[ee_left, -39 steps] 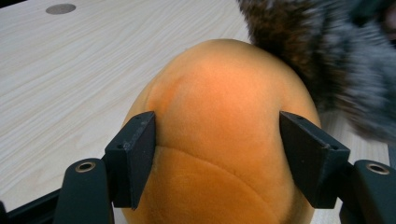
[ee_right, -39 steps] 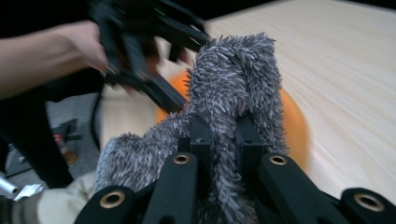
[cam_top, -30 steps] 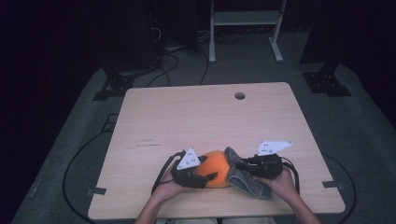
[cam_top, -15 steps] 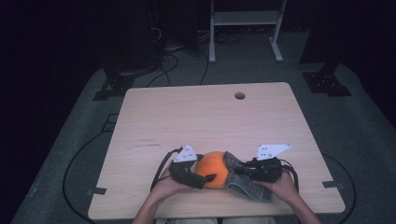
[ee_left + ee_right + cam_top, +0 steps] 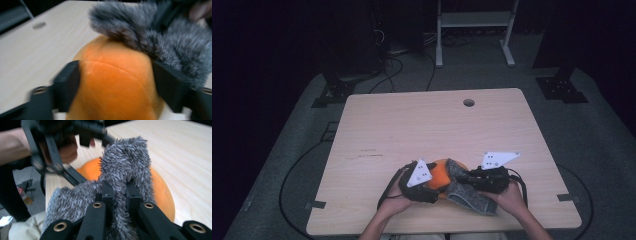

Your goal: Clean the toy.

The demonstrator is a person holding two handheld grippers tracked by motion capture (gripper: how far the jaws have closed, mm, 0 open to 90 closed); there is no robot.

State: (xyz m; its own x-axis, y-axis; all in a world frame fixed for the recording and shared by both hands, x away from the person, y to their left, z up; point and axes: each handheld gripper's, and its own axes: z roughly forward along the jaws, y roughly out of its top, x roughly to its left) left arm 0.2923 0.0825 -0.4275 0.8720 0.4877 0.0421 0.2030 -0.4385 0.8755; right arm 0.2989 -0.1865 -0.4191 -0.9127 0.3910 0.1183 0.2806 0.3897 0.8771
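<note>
Right gripper view: right gripper (image 5: 117, 195) jaws clamped on grey cloth (image 5: 125, 165); left gripper (image 5: 116, 82) jaws just opened, flanking orange ball (image 5: 112, 85), lower centre.

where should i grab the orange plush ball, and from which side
Grip the orange plush ball across its bare rounded flanks, coming from the side away from the grey furry cloth. The cloth drapes over its top and far side; the left gripper already straddles the clear part.

A pale wooden worktop (image 5: 422, 130) stands on grey carpet (image 5: 607, 150), a round cable hole (image 5: 469, 102) near its far edge. Beyond the worktop rises a white metal frame (image 5: 474, 30); black cables (image 5: 402, 60) trail across the floor to the frame's left.
</note>
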